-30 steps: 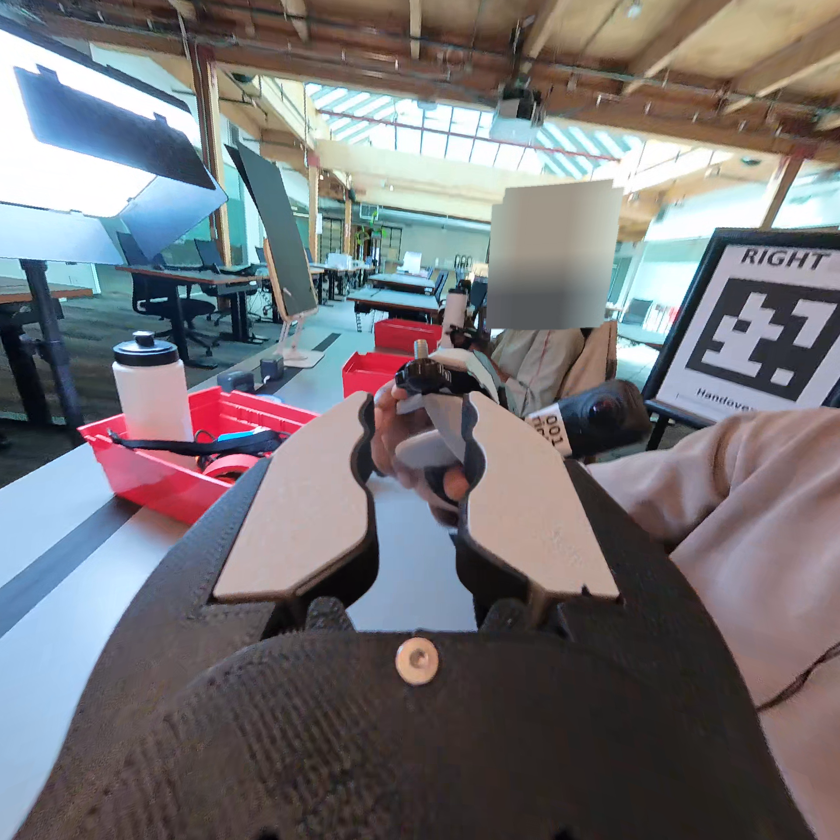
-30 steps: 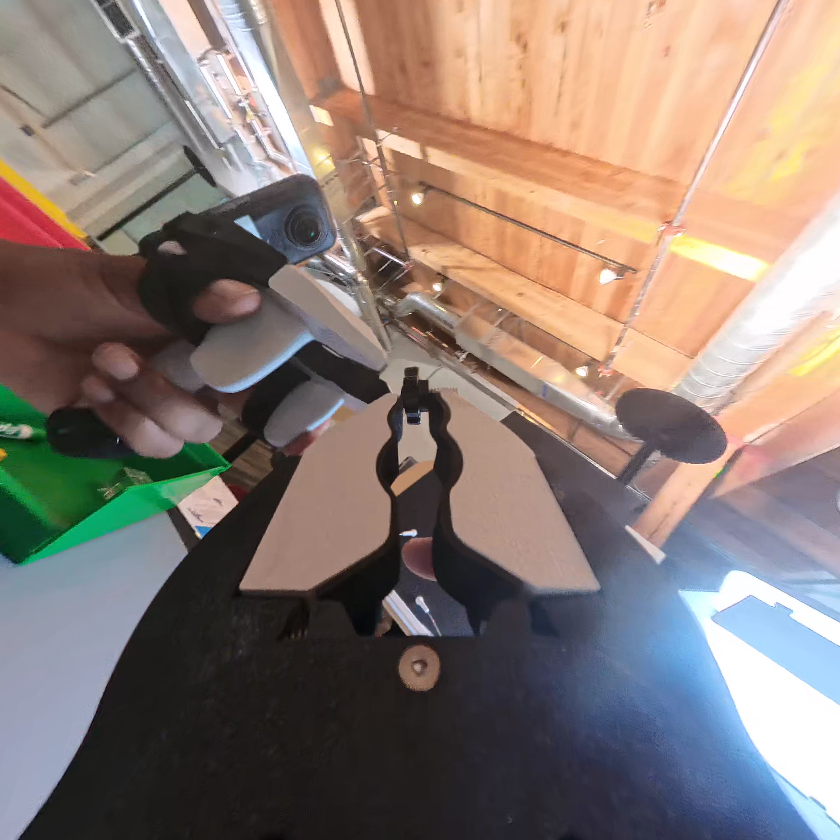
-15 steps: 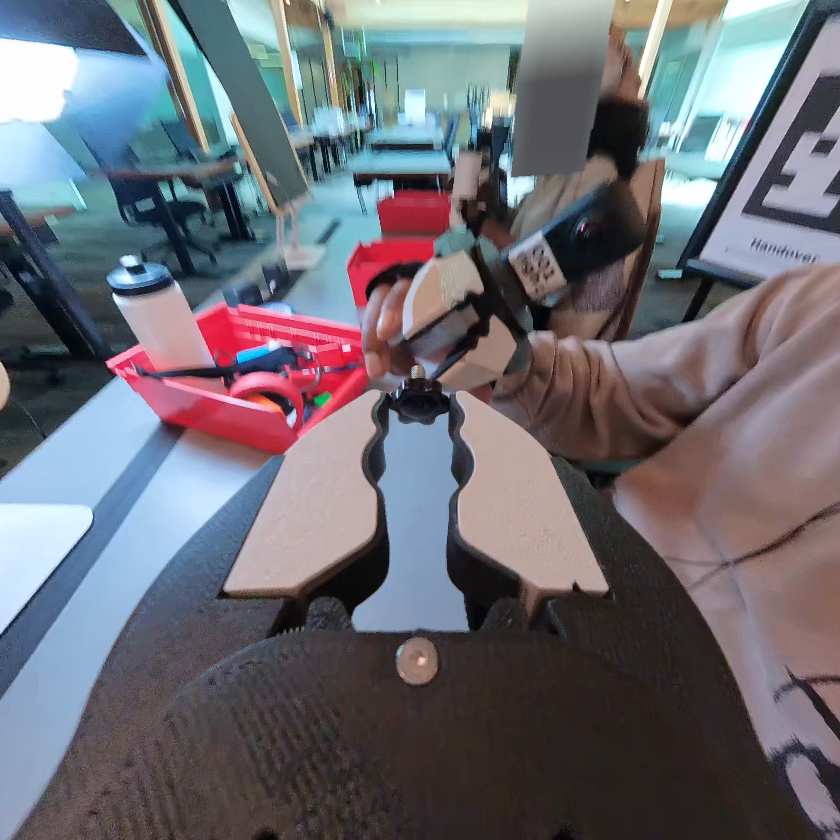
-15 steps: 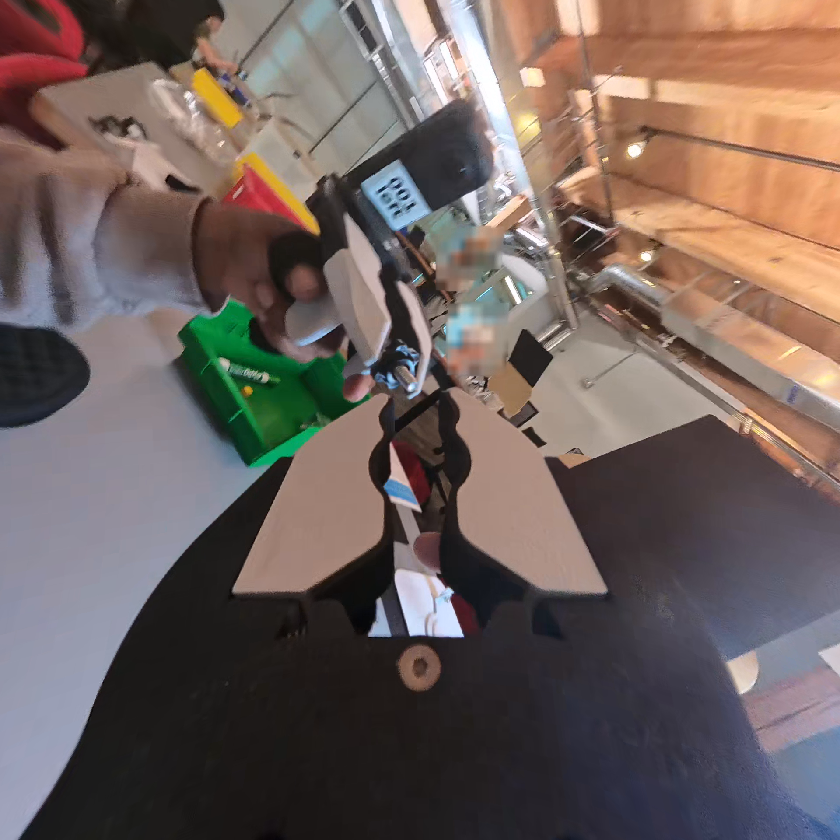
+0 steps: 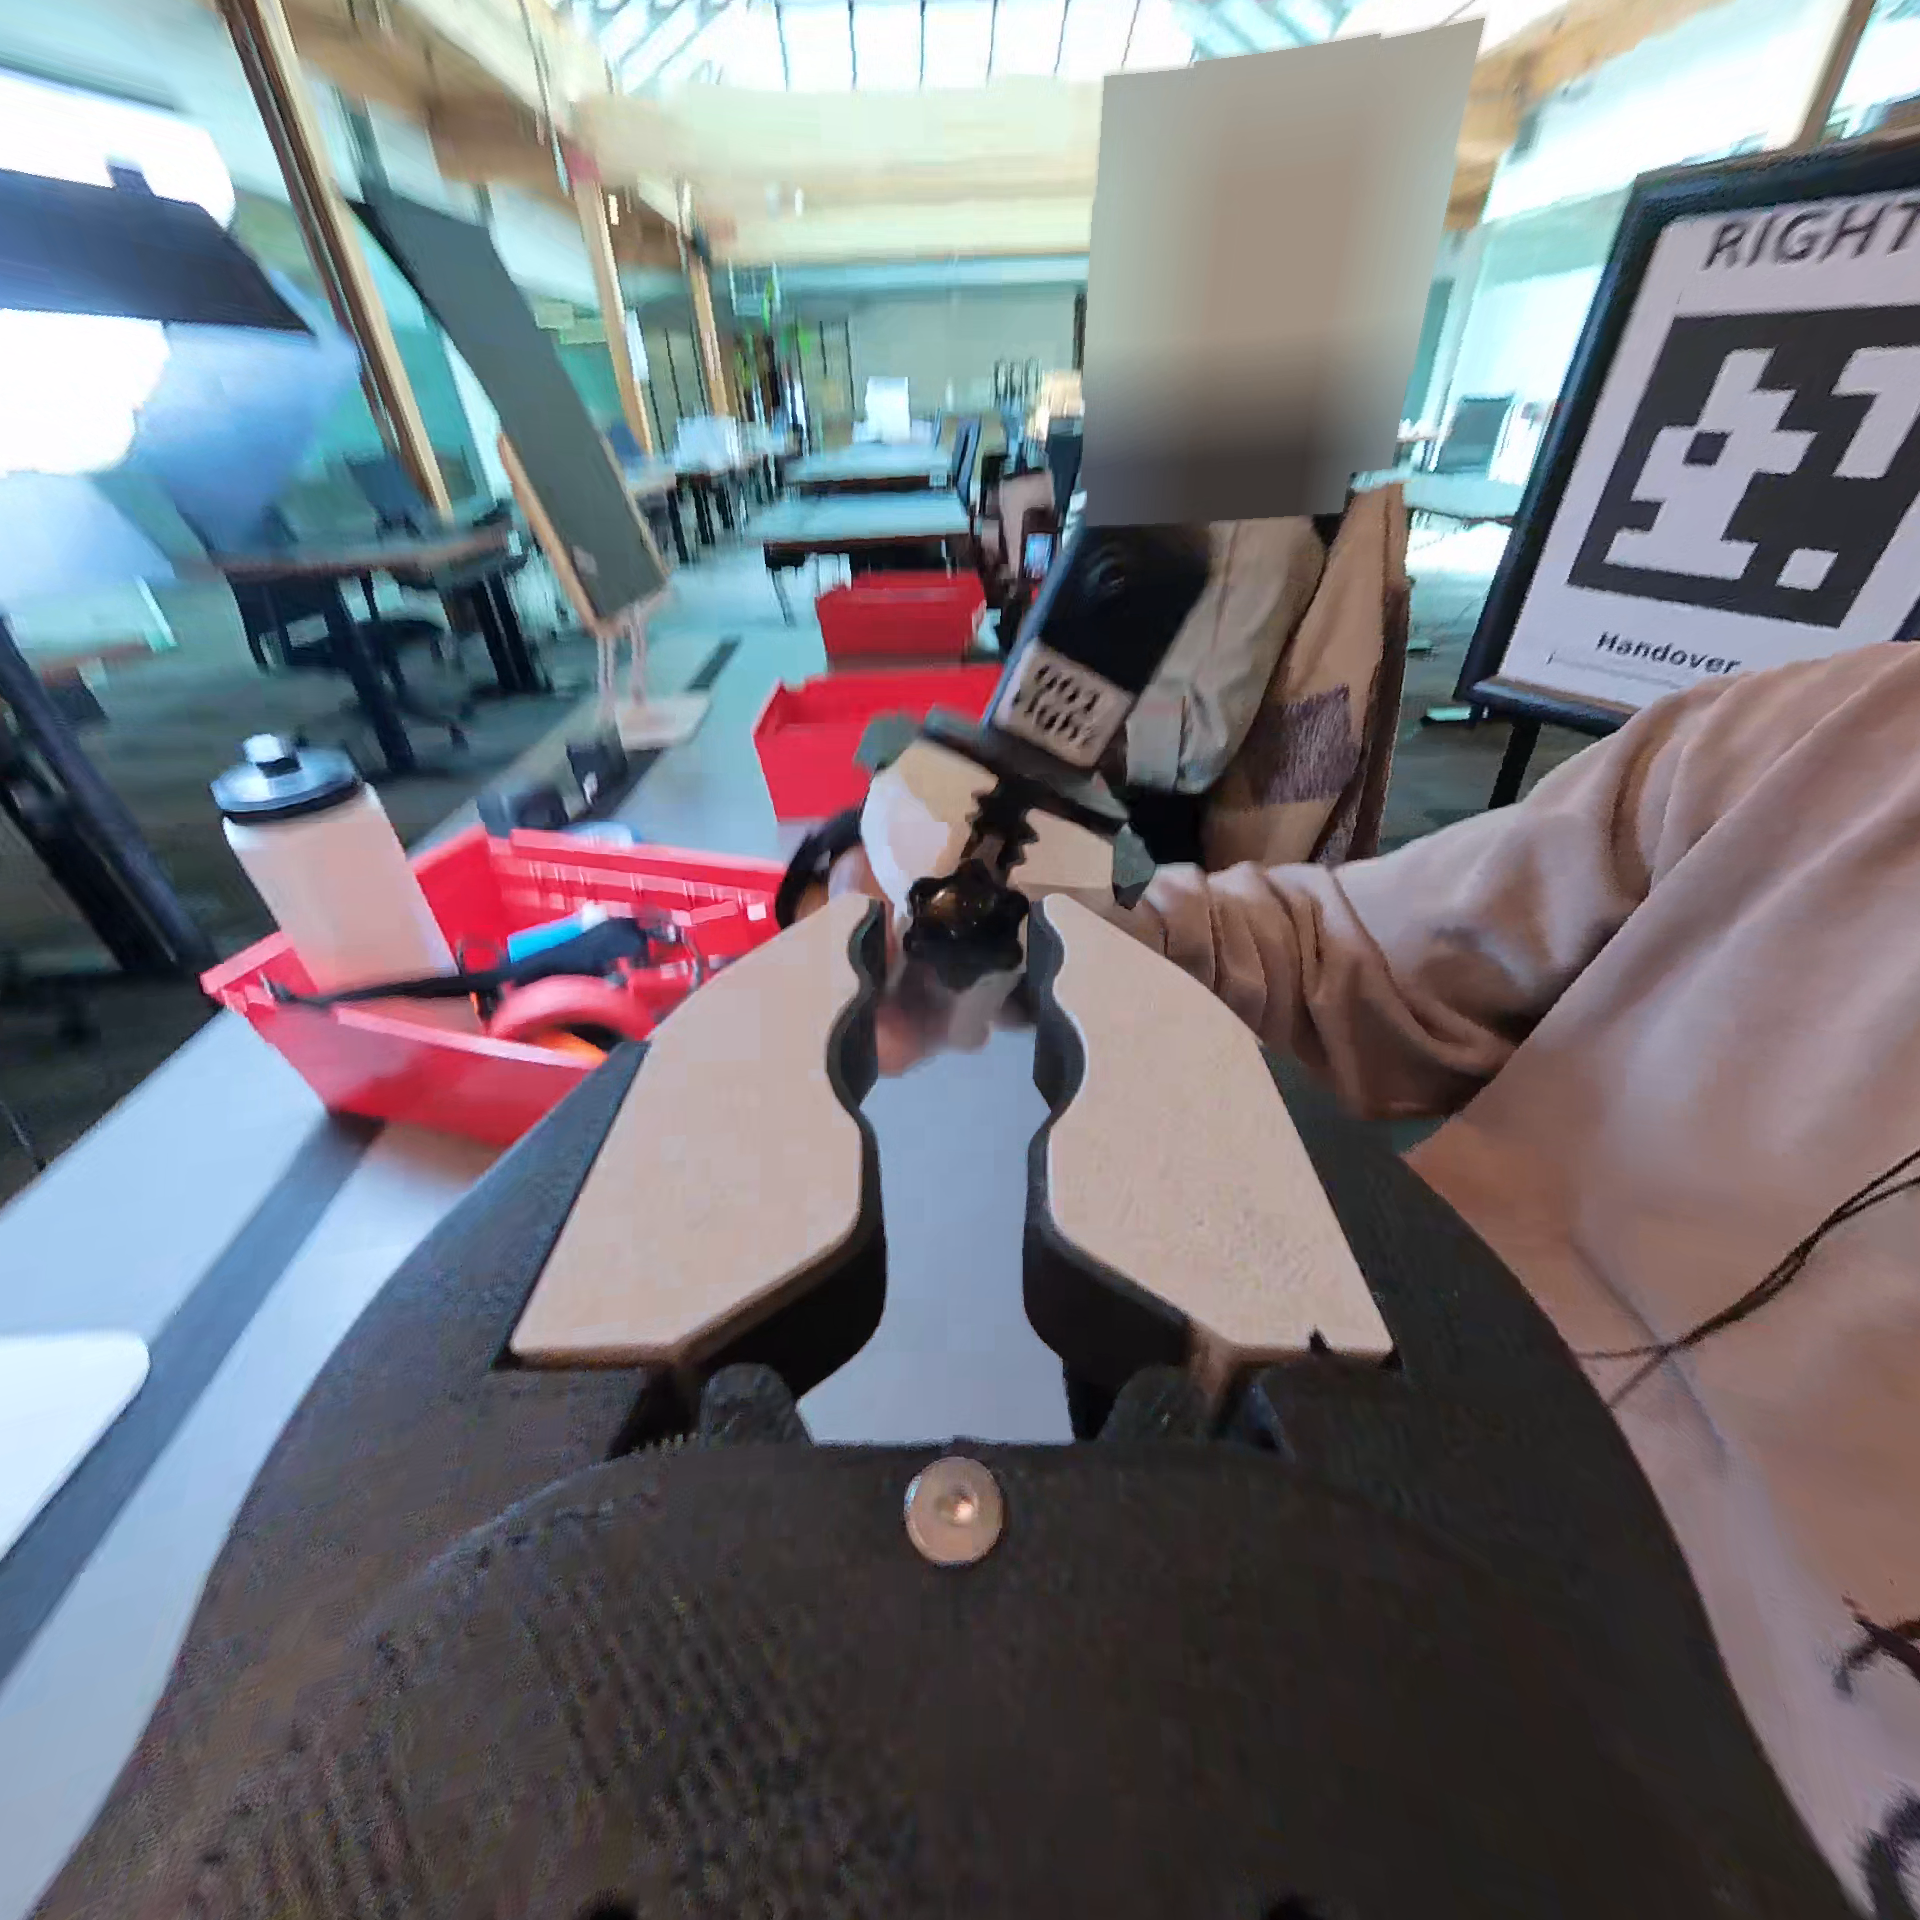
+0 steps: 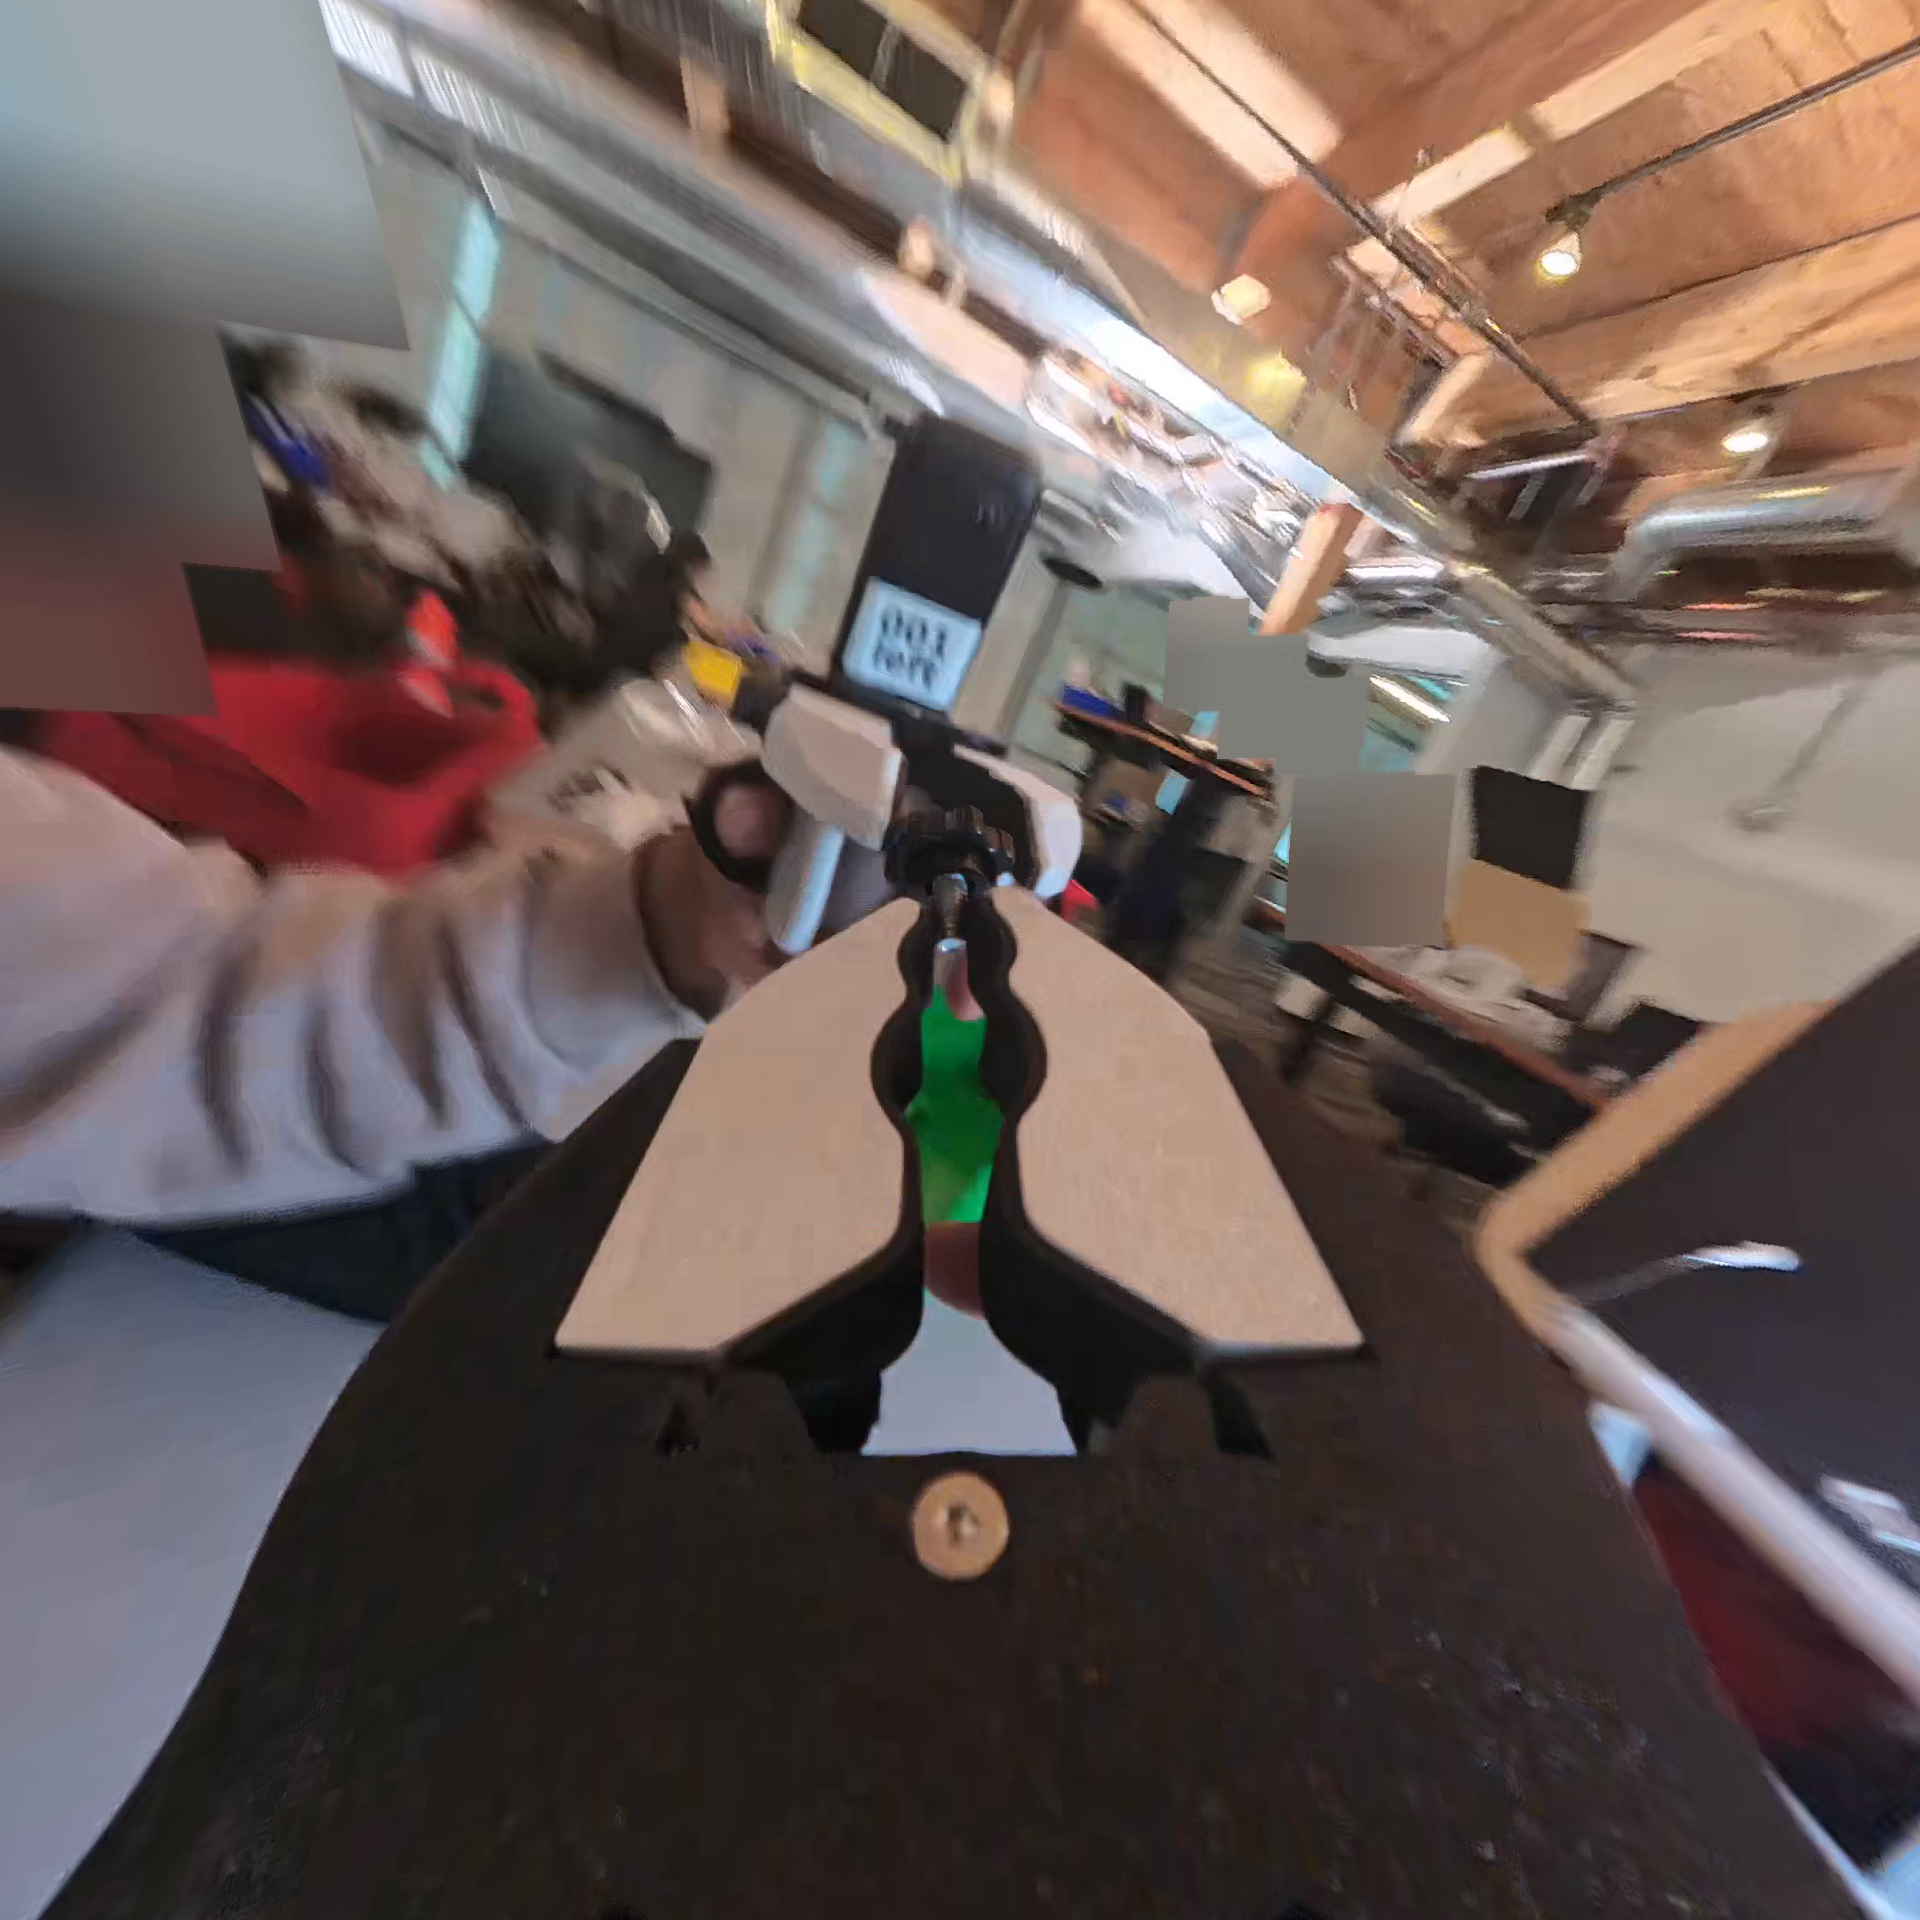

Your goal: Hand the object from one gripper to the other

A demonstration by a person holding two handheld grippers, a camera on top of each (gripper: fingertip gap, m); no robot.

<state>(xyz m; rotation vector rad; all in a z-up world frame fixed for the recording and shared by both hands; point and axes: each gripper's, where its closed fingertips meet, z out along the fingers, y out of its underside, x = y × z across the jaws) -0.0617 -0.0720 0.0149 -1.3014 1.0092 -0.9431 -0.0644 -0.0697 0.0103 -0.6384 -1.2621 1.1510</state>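
The object is a black star knob (image 5: 951,935) with a metal stud (image 6: 948,896). My left gripper (image 5: 951,920) is shut on the knob head at its fingertips, above the grey table (image 5: 156,1195). My right gripper (image 6: 951,914) faces it tip to tip and is closed narrowly on the stud. The knob (image 6: 945,836) sits just beyond the right tips, between the left gripper's (image 6: 940,821) white fingers (image 6: 831,774). In the left wrist view the right gripper (image 5: 997,842) shows just behind the knob. Both views are blurred.
A red bin (image 5: 416,1049) with a white bottle (image 5: 322,883) and tape stands left on the table. More red bins (image 5: 862,727) lie farther back. A marker board (image 5: 1714,468) stands right. A green bin (image 6: 951,1101) and a framed panel (image 6: 1714,1247) show near the right gripper. My two grippers' fingertips are within a few centimetres of each other.
A second ago the right gripper held the knob and the left was open. Then the left closed on the knob head. Now the right jaws have narrowed onto the stud, tips meeting.
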